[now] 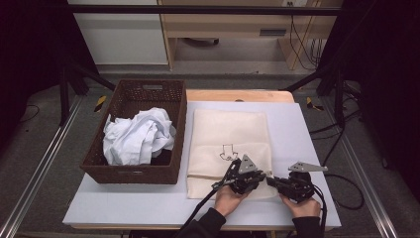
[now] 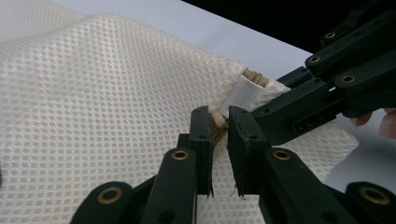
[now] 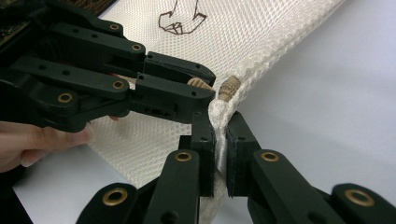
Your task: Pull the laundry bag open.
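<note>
A cream mesh laundry bag (image 1: 230, 134) lies flat on the white table (image 1: 302, 129), with a small dark printed mark (image 1: 229, 152) on it. Both grippers meet at its near right corner. My left gripper (image 1: 268, 175) (image 2: 219, 119) is shut on a beige zipper pull (image 2: 218, 122) at the bag's edge. In the right gripper view that pull (image 3: 198, 84) sits between the left gripper's (image 3: 212, 86) tips. My right gripper (image 1: 272, 180) (image 3: 219, 119) is shut on the bunched mesh edge (image 3: 218, 109) beside a ribbed beige zipper end (image 3: 229, 87).
A brown wicker basket (image 1: 133, 173) stands at the left of the table, holding crumpled white clothes (image 1: 138, 136). Black frame bars and cables run along the table's right side and behind it.
</note>
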The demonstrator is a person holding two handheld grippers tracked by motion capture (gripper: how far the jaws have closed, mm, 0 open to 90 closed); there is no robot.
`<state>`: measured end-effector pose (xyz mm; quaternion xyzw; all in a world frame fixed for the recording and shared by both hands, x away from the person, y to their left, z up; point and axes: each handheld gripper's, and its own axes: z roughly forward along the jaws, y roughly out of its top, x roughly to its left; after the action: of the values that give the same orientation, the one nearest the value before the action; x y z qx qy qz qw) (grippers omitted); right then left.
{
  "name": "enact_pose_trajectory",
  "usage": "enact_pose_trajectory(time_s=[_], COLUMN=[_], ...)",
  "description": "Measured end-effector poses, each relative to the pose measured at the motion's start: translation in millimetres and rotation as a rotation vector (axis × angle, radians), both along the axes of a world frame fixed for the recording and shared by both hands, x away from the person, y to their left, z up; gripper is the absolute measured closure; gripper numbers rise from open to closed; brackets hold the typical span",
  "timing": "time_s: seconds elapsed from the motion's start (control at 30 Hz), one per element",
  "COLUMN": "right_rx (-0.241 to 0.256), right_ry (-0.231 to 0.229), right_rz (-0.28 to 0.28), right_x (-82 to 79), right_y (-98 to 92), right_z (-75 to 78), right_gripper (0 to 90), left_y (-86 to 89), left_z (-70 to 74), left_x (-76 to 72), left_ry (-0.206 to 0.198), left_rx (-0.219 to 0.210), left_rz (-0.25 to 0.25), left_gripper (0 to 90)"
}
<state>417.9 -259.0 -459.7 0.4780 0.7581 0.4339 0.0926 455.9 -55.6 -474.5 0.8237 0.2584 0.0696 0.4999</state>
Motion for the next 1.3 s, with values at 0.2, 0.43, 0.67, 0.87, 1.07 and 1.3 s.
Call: enact_pose_trajectory(time_s=[0.2, 0.43, 0.67, 0.87, 1.07, 1.3], right_rx=[-0.002, -0.001, -0.009, -0.009, -0.006, 0.016], right_ry=[0.001, 0.004, 0.005, -0.002, 0.000, -0.021], right_rz=[0.002, 0.004, -0.001, -0.003, -0.002, -0.027], right_x=[0.0, 0.0, 0.3, 0.0, 0.5, 0.8], right_y=[0.1, 0.4, 0.7, 0.4, 0.2, -3.0], right_z=[-0.2, 0.0, -0.7, -0.4, -1.3, -2.4], right_gripper=[84.4, 84.4, 84.4, 84.4, 84.3, 76.6], left_y=[-0.6, 1.1, -0.2, -0.4, 0.9, 1.8], left_z=[-0.4, 0.2, 0.2, -3.9, -5.9, -6.4], left_x=[-0.5, 2.3, 0.5, -1.0, -1.8, -2.8], left_ry=[-0.002, 0.016, 0.016, 0.032, 0.039, 0.026], left_rx=[0.005, -0.006, -0.001, 0.007, 0.008, 0.003], left_rz=[0.000, 0.008, -0.010, -0.012, -0.018, -0.020], left_gripper=[78.1, 77.2, 80.5, 80.6, 81.7, 86.1])
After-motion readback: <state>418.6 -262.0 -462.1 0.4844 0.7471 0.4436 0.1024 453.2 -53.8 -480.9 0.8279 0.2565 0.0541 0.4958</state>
